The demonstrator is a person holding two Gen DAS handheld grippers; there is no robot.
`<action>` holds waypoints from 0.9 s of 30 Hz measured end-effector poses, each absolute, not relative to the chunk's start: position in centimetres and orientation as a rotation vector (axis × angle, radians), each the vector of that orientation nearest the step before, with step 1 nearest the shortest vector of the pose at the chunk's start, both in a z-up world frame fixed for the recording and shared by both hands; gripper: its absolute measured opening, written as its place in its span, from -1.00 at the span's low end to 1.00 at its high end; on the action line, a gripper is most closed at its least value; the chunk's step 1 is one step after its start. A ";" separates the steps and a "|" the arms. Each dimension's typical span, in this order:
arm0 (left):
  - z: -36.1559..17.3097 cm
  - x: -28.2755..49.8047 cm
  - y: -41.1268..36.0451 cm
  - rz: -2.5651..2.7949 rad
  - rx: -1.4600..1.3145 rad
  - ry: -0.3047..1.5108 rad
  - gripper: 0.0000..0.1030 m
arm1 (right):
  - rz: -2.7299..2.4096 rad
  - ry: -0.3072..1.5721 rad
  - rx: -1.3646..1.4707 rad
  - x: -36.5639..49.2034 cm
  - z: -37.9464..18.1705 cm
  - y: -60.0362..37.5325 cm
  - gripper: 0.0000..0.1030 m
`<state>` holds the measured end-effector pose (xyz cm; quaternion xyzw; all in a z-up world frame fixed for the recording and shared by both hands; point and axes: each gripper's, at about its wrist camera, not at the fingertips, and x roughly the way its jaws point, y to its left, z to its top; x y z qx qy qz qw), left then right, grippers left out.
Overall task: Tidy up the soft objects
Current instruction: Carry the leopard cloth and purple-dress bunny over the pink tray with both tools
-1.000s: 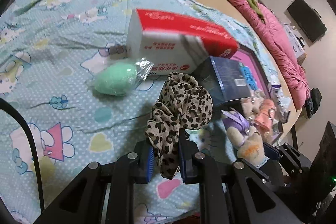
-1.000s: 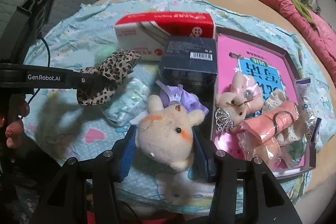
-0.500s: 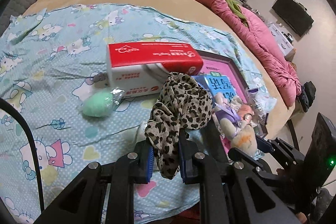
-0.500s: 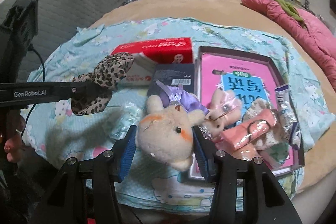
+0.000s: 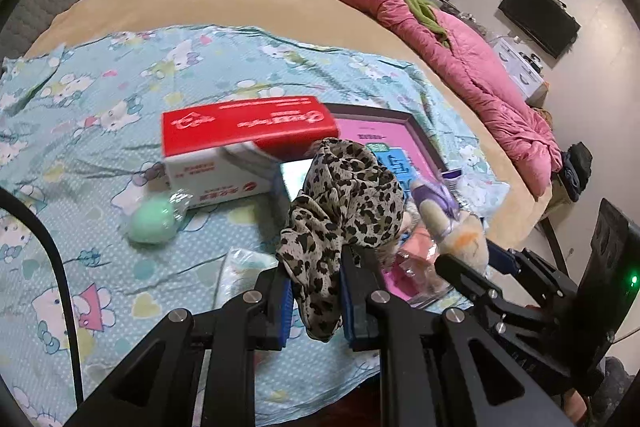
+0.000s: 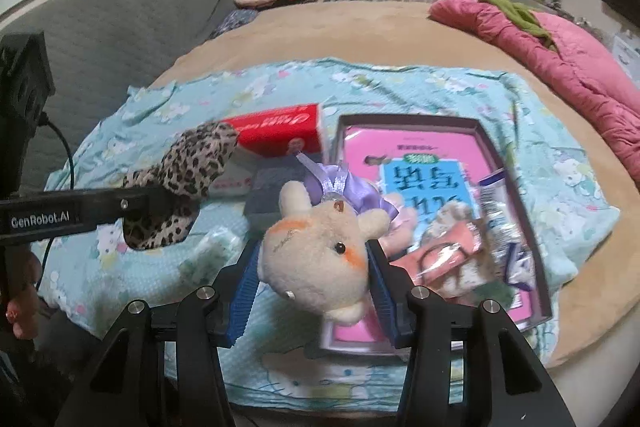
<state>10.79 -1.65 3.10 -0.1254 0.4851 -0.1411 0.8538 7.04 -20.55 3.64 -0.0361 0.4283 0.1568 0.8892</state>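
Observation:
My left gripper (image 5: 314, 301) is shut on a leopard-print cloth (image 5: 344, 203), which bunches up above the jaws and hangs over the bed. From the right wrist view the same cloth (image 6: 188, 179) shows at the left, held in the left gripper (image 6: 160, 203). A cream plush bear (image 6: 320, 251) with a purple bow is squeezed between the blue pads of my right gripper (image 6: 312, 279), lifted above the sheet. The bear (image 5: 456, 227) also shows at the right of the left wrist view. A green soft ball (image 5: 154, 221) in clear wrap lies on the sheet.
A red and white tissue box (image 5: 244, 147) and a dark box (image 6: 276, 195) stand on the Hello Kitty sheet (image 5: 120, 87). A shallow tray (image 6: 536, 251) holds a pink book and wrapped soft items. A pink quilt (image 6: 560, 59) lies along the bed's far right.
Both grippers have risen and pulled back from the bed with their loads. The boxes, tray and green ball look smaller and farther below. Neither grip has altered.

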 end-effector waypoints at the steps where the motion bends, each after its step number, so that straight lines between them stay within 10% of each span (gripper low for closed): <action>1: 3.3 10.9 -2.1 -0.302 -0.258 1.018 -0.62 | 0.316 0.881 -0.067 7.1 4.0 -21.0 0.02; 27: 6.3 13.0 -8.1 -0.386 -0.175 0.977 -0.62 | 0.137 0.746 0.017 7.8 8.8 -29.1 0.02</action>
